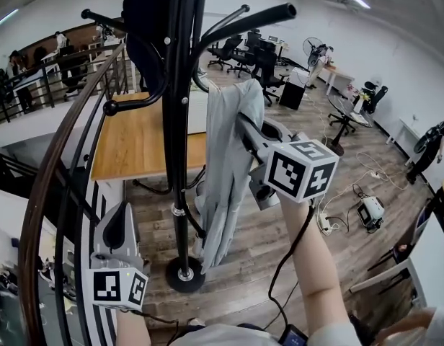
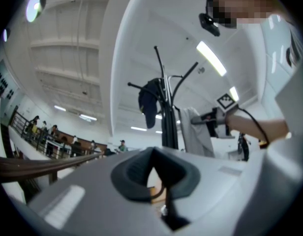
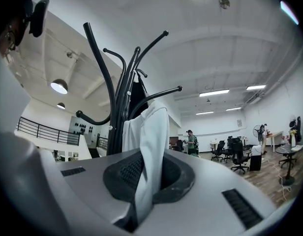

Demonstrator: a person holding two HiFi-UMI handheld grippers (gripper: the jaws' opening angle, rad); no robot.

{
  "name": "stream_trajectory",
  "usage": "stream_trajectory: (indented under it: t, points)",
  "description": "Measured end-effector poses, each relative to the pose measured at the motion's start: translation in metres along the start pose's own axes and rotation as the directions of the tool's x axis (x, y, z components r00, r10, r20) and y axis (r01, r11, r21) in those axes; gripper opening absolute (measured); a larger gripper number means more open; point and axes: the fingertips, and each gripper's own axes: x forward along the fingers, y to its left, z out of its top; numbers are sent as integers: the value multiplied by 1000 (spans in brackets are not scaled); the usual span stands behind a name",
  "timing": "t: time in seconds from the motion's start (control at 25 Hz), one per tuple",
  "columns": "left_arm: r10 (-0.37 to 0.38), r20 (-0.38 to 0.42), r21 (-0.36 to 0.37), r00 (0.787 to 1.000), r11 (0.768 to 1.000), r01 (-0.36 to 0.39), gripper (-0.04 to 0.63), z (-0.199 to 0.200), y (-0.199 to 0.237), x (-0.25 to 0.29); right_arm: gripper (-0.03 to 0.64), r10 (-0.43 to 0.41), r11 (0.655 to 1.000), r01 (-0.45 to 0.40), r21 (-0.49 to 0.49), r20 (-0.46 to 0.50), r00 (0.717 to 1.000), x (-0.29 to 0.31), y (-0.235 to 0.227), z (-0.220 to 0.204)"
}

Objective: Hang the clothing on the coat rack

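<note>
A black coat rack [image 1: 175, 121] stands in the middle of the head view, its round base [image 1: 184, 274] on the wood floor. A dark garment [image 1: 146, 20] hangs on its upper hooks. A light grey garment [image 1: 225, 171] hangs down beside the pole, its top just under a curved hook arm [image 1: 251, 20]. My right gripper [image 1: 241, 123] is shut on its upper part; the cloth [image 3: 149, 132] runs down between the pads in the right gripper [image 3: 149, 161] view. My left gripper [image 1: 120, 215] is low at the left, shut and holding nothing, pointing up towards the rack [image 2: 166, 117].
A curved railing [image 1: 56, 164] runs down the left, close to my left gripper. A wooden table [image 1: 135, 143] stands behind the rack. Office chairs [image 1: 243, 52] are further back. Cables and a small device [image 1: 371, 211] lie on the floor at the right.
</note>
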Motion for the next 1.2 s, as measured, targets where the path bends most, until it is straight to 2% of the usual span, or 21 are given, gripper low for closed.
stream_trajectory:
  t: [0.12, 0.36, 0.84, 0.92, 1.04, 1.2]
  points:
    - [2, 0, 5, 1000, 1000, -2, 9, 1, -4, -1, 24, 2, 1000, -2, -3, 25, 1000, -4, 0, -2]
    - [1, 1, 16, 1000, 1000, -1, 9, 5, -13, -1, 111, -2, 1000, 3, -18, 34, 999, -17, 1, -12]
    - [48, -17, 49, 999, 998, -47, 9, 11, -36, -20, 123, -11, 996, 21, -90, 113, 994, -69, 9, -20]
    - [53, -18, 54, 998, 997, -52, 9, 13, -41, -23, 99, -11, 995, 22, -99, 115, 993, -76, 11, -22]
    - [61, -21, 61, 998, 996, -60, 9, 16, -50, -30, 9, -11, 995, 22, -98, 112, 994, -89, 12, -29]
    - [75, -24, 74, 997, 995, -74, 9, 21, -62, -41, 0, 9, 997, -2, -72, 103, 995, -106, 14, -38]
